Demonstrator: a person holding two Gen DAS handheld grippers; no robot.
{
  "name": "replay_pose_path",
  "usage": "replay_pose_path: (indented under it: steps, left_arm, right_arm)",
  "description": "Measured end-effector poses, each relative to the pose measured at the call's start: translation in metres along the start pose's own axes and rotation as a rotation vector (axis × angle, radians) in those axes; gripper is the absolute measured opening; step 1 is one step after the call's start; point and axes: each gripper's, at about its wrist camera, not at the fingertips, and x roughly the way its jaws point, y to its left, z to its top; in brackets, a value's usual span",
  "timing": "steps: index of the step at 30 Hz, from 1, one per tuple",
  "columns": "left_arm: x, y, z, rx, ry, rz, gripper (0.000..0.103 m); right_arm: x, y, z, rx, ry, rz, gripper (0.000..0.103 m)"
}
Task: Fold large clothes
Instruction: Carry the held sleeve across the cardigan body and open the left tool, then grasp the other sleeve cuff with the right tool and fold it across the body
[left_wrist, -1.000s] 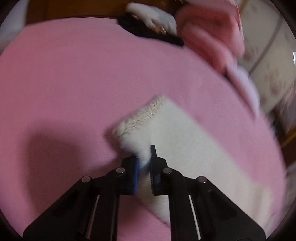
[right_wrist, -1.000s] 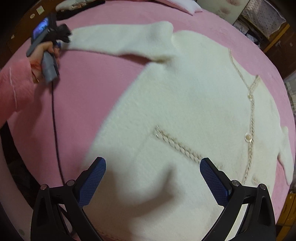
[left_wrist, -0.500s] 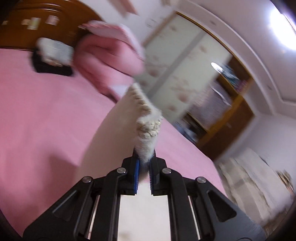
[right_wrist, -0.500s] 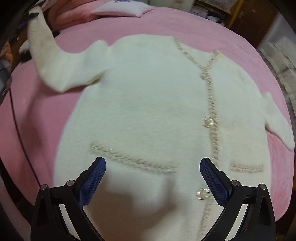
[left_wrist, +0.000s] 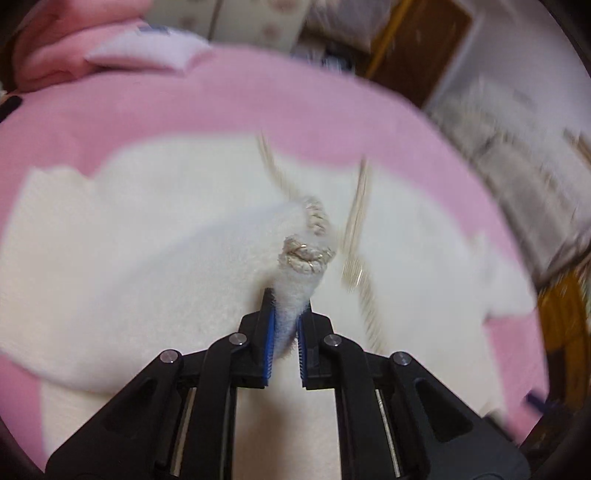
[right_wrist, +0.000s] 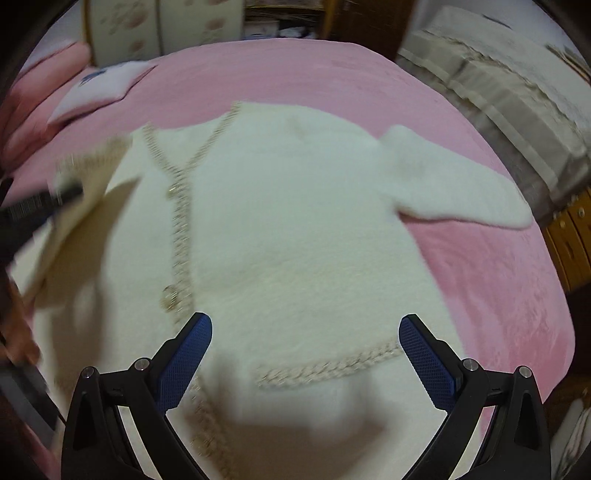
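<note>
A fluffy white cardigan (right_wrist: 295, 229) with braided beige trim and round buttons lies front up on a pink bedspread (right_wrist: 295, 74). My left gripper (left_wrist: 286, 306) is shut on the braided cuff (left_wrist: 306, 254) of one sleeve and holds it over the cardigan's body (left_wrist: 110, 258). In the right wrist view that gripper (right_wrist: 62, 194) shows blurred at the left edge, with the lifted sleeve (right_wrist: 74, 229) draped over the chest. My right gripper (right_wrist: 304, 343) hangs open above the lower front, over a trimmed pocket (right_wrist: 332, 365), nothing between its fingers. The other sleeve (right_wrist: 461, 184) lies spread to the right.
A pale pillow (right_wrist: 99, 88) and a pink quilt (right_wrist: 40, 110) lie at the head of the bed. A beige sofa (right_wrist: 517, 92) and wooden furniture (right_wrist: 569, 240) stand past the bed's right side. A hand (right_wrist: 14, 332) shows at the left edge.
My left gripper has lifted the sleeve cuff off the bedspread and carried it across over the cardigan's body. The right gripper, still open, has swung over the lower front.
</note>
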Motion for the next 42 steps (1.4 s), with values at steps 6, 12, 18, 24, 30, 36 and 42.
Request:
replay_pose_path:
  steps: [6,12,18,24,30,36,42]
  left_arm:
    - [0.044,-0.014,-0.025,0.011,0.121,0.018,0.017]
    - [-0.003,0.003,-0.018,-0.103,0.115,-0.022,0.08]
    - [-0.062,0.069,-0.041,-0.208,0.089,0.189,0.08]
    - [-0.055,0.129,-0.087,-0.227,0.227,0.404,0.08]
    - [-0.038,0.14,-0.084,-0.24,0.21,0.414,0.08]
    - [-0.023,0.146,-0.072,-0.305,0.187,0.375,0.067]
    - [-0.021,0.146,-0.059,-0.318,0.165,0.393,0.04]
  right_arm:
    - [0.048,-0.065,0.047,0.022,0.015,0.082,0.103]
    - [0.084,-0.051,0.073,0.036,0.074,0.361,0.103]
    - [0.114,0.014,0.09,0.006,0.149,0.608,0.082]
    - [0.154,0.076,0.114,0.004,0.154,0.742,0.013]
    - [0.105,0.061,0.165,0.004,-0.078,0.811,0.008]
    - [0.05,-0.008,0.208,0.059,-0.25,0.718,0.008]
    - [0.075,-0.072,0.201,0.116,-0.148,0.507,0.008]
